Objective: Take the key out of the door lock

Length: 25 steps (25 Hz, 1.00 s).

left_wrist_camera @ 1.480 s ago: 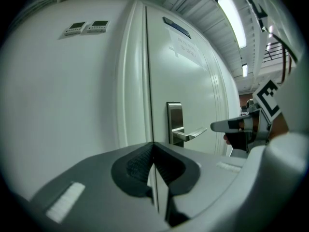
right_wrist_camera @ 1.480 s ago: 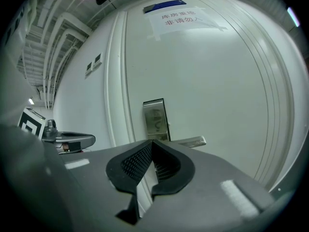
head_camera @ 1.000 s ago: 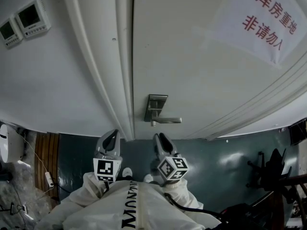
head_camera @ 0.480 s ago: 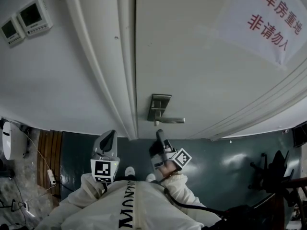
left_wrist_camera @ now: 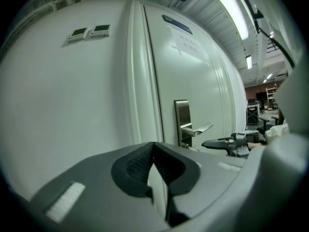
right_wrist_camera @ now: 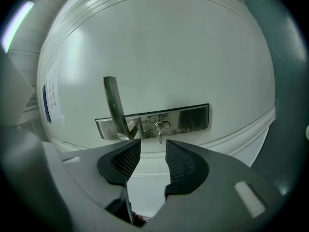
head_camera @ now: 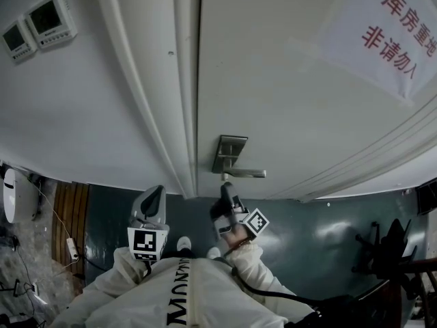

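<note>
Biggest thing first: the door (head_camera: 287, 80) fills most of the head view, shut against its frame (head_camera: 181, 115), with a paper notice (head_camera: 382, 39) stuck up at the top right. Lower down, the steel lock plate (head_camera: 229, 152) is seen, with the lever handle (head_camera: 246, 173) poking off to one side.

The right tongs (right_wrist_camera: 151, 146) are held up close in front of that plate. They're released, with the pads (right_wrist_camera: 178, 161) set wide apart and nothing caught between them. The left tongs (head_camera: 156, 197) are clenched on nothing and parked off by the frame, well apart from the lock, so the right hand is clearly the nearer one.

Smallest bit: the key (right_wrist_camera: 160, 129) is seated in the plate, just beside the root of the lever, and is only really made out in the right gripper view. It's roughly lined up with the gap, dead ahead and just beyond the tips, touched by neither pad. Its long axis is reckoned to run straight out of the door toward the tongs. So a short push forward, a squeeze and a straight pull back are probably what's called for. The lever root could get clipped on the way in.
</note>
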{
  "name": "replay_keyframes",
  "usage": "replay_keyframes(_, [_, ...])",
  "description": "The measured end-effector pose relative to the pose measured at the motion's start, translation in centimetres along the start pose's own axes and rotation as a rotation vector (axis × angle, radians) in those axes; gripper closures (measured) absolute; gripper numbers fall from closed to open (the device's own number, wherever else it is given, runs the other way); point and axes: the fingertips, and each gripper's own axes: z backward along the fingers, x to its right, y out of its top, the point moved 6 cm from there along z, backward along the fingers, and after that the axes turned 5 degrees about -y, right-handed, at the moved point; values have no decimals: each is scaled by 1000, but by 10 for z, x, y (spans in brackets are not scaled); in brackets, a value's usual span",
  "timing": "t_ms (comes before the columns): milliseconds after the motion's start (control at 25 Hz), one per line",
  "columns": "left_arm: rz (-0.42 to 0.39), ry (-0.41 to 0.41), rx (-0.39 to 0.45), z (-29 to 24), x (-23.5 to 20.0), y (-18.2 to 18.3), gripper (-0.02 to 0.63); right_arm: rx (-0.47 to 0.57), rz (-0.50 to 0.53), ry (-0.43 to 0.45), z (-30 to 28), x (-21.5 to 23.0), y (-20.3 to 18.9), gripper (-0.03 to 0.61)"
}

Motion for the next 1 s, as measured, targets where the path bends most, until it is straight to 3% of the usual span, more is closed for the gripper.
replay_keyframes(560, [11, 15, -14, 2, -3, -4, 614, 21, -38, -3, -20, 13, 9, 425])
replay_keyframes(1000, [15, 25, -29, 1, -4, -7, 614, 23, -66, 17, -40, 14, 18, 470])
